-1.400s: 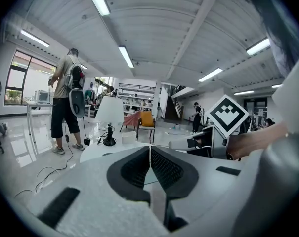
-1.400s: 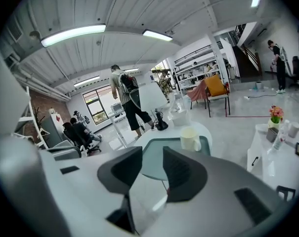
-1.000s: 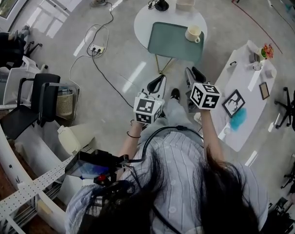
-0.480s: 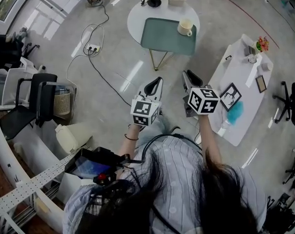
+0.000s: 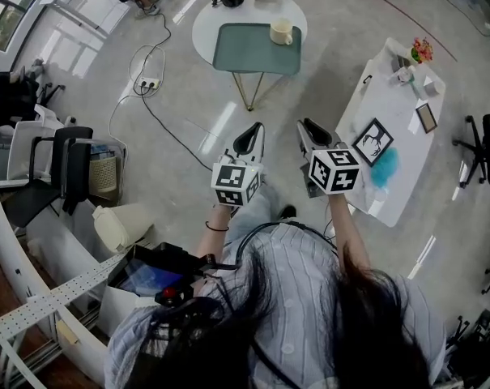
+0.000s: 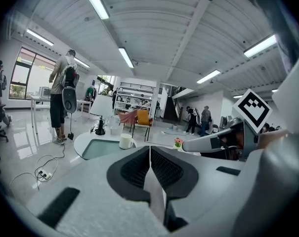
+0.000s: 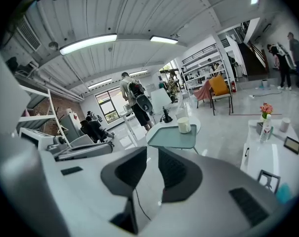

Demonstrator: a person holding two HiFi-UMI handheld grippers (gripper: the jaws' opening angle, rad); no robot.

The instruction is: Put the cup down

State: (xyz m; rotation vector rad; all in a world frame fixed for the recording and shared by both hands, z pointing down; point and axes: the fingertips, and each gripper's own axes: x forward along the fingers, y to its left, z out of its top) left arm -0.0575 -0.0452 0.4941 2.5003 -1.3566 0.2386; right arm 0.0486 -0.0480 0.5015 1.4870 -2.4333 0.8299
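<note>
A cream cup (image 5: 281, 32) stands upright on the far right corner of a green tray (image 5: 253, 49) on a round white table (image 5: 206, 24). Both grippers are held over the floor, well short of that table. My left gripper (image 5: 253, 129) has its jaws pressed together and empty; in the left gripper view the cup (image 6: 125, 141) shows far beyond the left gripper (image 6: 150, 149). My right gripper (image 5: 306, 125) is closing, with a narrow gap and nothing between the jaws. In the right gripper view the cup (image 7: 183, 125) sits on the tray (image 7: 173, 137) ahead of the right gripper (image 7: 152, 154).
A long white table (image 5: 388, 177) with framed pictures and a small flower stands at the right. Cables and a power strip (image 5: 147, 82) lie on the floor at the left. A black chair (image 5: 65, 168) is further left. A person (image 6: 62, 102) stands beyond the round table.
In the head view the round table with the cup has slid up and to the left, looking farther off. Both grippers stay raised side by side in front of the person.
</note>
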